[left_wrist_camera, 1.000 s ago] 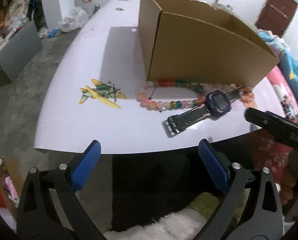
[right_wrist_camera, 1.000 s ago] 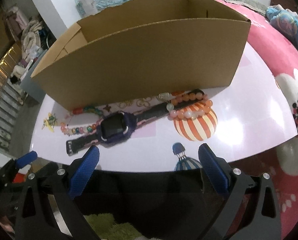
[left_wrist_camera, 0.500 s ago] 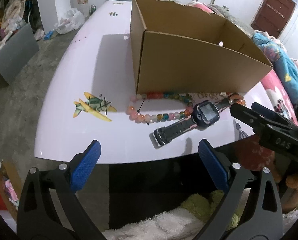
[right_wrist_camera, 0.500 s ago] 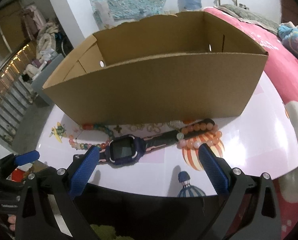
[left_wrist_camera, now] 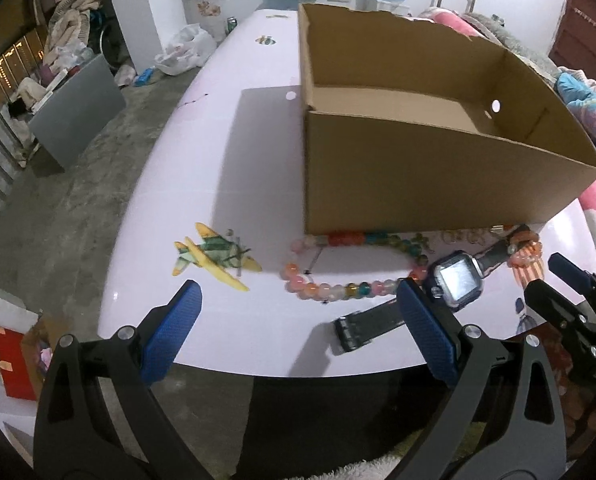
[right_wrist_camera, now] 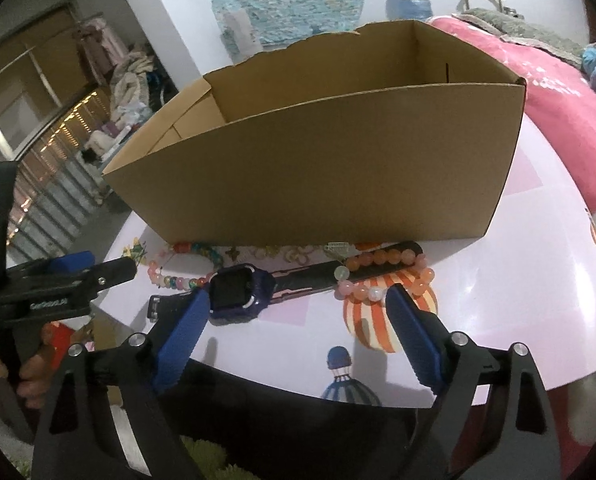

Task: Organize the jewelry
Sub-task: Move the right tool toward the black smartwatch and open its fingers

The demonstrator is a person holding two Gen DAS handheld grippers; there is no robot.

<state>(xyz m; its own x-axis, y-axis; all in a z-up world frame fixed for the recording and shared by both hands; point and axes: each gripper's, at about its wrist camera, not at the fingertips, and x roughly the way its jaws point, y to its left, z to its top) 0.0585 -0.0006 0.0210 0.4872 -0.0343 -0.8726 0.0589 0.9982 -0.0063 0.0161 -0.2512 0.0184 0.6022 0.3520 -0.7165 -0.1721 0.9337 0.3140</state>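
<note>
Right wrist: jaws closing, watch [right_wrist_camera: 238, 294] between

Matt brown cardboard box [left_wrist_camera: 418, 176], glossy white table [left_wrist_camera: 226, 152], shiny translucent bead necklace [left_wrist_camera: 338, 288], dark plastic watch [right_wrist_camera: 238, 294]

Purple watch [right_wrist_camera: 238, 294] and bead bracelets [left_wrist_camera: 350, 264] lie before open box [right_wrist_camera: 338, 184].

white "das" lettering on the right hand-held gripper [left_wrist_camera: 570, 300]
</note>
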